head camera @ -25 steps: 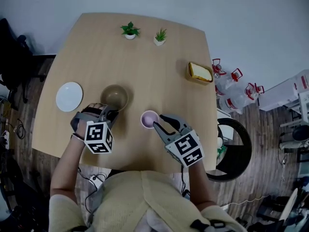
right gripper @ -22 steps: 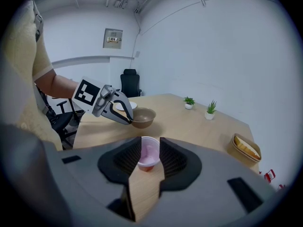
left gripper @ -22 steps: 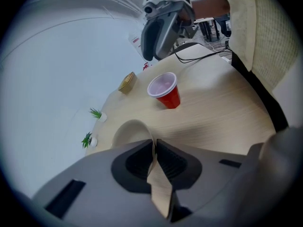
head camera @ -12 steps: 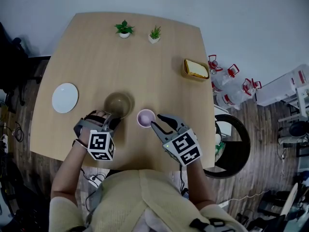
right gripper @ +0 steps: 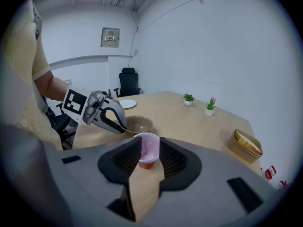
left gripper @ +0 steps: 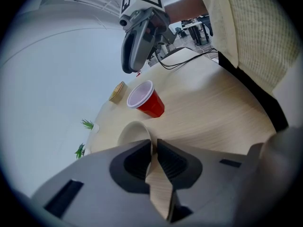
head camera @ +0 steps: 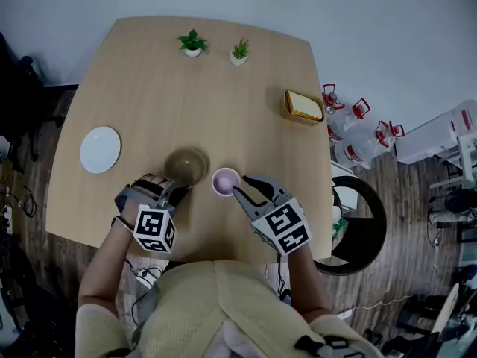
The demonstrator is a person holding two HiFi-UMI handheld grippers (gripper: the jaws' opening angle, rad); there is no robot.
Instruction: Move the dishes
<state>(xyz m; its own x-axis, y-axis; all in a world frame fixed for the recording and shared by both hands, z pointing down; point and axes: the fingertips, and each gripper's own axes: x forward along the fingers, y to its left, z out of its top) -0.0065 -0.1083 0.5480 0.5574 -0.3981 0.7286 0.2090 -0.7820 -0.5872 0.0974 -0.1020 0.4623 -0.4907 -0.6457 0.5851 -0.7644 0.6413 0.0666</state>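
Gripping the near rim of the brown bowl [head camera: 186, 162] with the left tongs [head camera: 177, 187], shut tight on it, near the middle of the wooden surface [head camera: 223, 88]. Holding the right tongs [head camera: 242, 186] apart just at the red cup [head camera: 226, 181] beside the bowl, with no pad clearly pressing on it. As markings, only black-and-white square patterns on both cubes [head camera: 154, 230].

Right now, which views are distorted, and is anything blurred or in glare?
Head view: evenly lit, sharp, table edges bowed, only soft shadows. Left gripper view: strong fisheye inside a dark ring, scene tilted, near jaws soft, red cup crisp. Right gripper view: same fisheye, wall lines curve, no glare.
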